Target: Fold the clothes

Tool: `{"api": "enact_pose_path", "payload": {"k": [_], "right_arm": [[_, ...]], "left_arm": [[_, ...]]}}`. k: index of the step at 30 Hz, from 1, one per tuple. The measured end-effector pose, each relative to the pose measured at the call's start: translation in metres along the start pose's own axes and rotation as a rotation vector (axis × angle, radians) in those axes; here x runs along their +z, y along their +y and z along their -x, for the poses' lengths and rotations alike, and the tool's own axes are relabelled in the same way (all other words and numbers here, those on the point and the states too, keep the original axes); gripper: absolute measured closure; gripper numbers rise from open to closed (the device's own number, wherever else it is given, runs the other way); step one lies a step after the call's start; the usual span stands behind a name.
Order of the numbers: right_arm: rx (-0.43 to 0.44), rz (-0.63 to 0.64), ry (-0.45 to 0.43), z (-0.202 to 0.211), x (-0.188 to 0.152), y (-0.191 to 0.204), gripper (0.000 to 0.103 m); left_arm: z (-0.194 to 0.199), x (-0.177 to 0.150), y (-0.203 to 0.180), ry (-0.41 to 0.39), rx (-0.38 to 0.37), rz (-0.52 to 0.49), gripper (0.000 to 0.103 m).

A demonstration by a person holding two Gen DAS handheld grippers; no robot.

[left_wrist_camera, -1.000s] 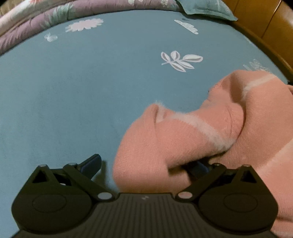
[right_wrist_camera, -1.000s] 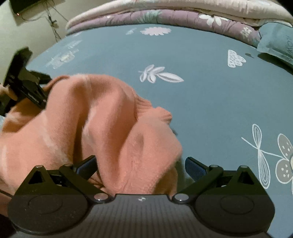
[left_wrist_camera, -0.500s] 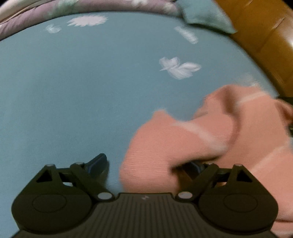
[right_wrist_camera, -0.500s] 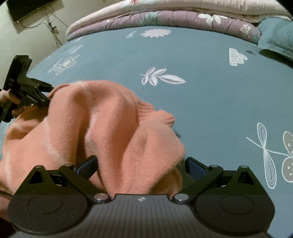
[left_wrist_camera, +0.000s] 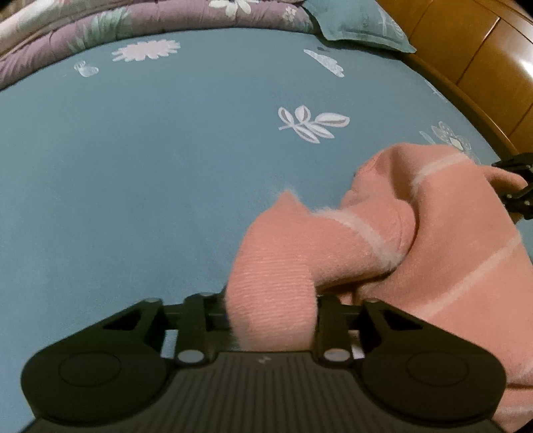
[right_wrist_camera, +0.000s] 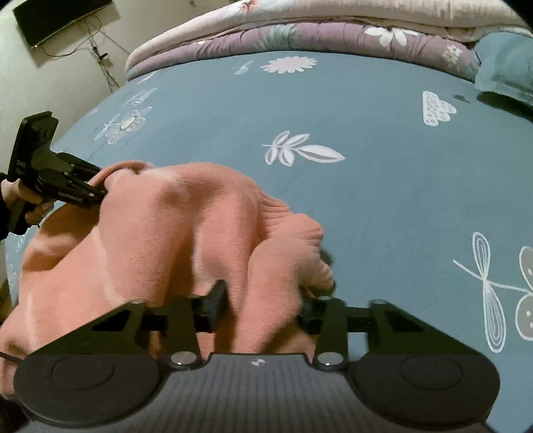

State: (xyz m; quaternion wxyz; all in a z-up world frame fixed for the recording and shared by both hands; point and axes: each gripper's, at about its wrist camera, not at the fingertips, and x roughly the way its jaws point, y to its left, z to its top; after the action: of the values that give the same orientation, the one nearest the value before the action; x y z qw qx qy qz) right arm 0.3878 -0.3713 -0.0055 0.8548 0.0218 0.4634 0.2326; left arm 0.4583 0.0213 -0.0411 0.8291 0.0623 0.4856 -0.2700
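Pink sweater | bunched, no clear axis | both tools gripping

We counted one pink sweater with pale stripes, bunched at the lower right of the left wrist view, and two grippers, the left gripper at the bottom centre there and the right gripper at the bottom centre of its own view. We also saw one teal bedsheet, one folded quilt along the top edge, one pillow at the upper right, and one hand at the far left.
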Motion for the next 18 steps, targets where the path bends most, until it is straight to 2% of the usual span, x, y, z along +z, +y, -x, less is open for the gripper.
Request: {"api": "enact_pose_path", "payload": {"k": [3,5,6,7,11,15,18], "right_arm": [[0.032,0.007,-0.025,0.008,0.008,0.001,0.064],[0.078,-0.024,-0.045,0.012,0.014,-0.005,0.049],[0.087,-0.047,-0.057,0.013,0.015,-0.01,0.035],[0.09,-0.069,-0.056,0.012,0.015,-0.015,0.033],[0.102,-0.167,-0.035,0.005,0.008,-0.035,0.038],[0.142,-0.246,-0.043,0.003,0.0,-0.047,0.04],[0.161,-0.282,-0.033,-0.003,-0.005,-0.051,0.046]], "left_arm": [[0.011,0.007,-0.002,-0.036,-0.009,-0.011,0.084],[0.007,0.011,-0.001,-0.03,-0.035,-0.014,0.083],[0.005,0.011,0.0,-0.019,-0.044,-0.013,0.082],[0.002,0.011,0.001,-0.008,-0.052,-0.012,0.078],[-0.007,0.01,0.007,-0.001,-0.089,0.027,0.069],[-0.012,0.015,0.012,-0.01,-0.154,0.057,0.065],[-0.02,0.02,0.013,0.008,-0.183,0.06,0.065]]}}
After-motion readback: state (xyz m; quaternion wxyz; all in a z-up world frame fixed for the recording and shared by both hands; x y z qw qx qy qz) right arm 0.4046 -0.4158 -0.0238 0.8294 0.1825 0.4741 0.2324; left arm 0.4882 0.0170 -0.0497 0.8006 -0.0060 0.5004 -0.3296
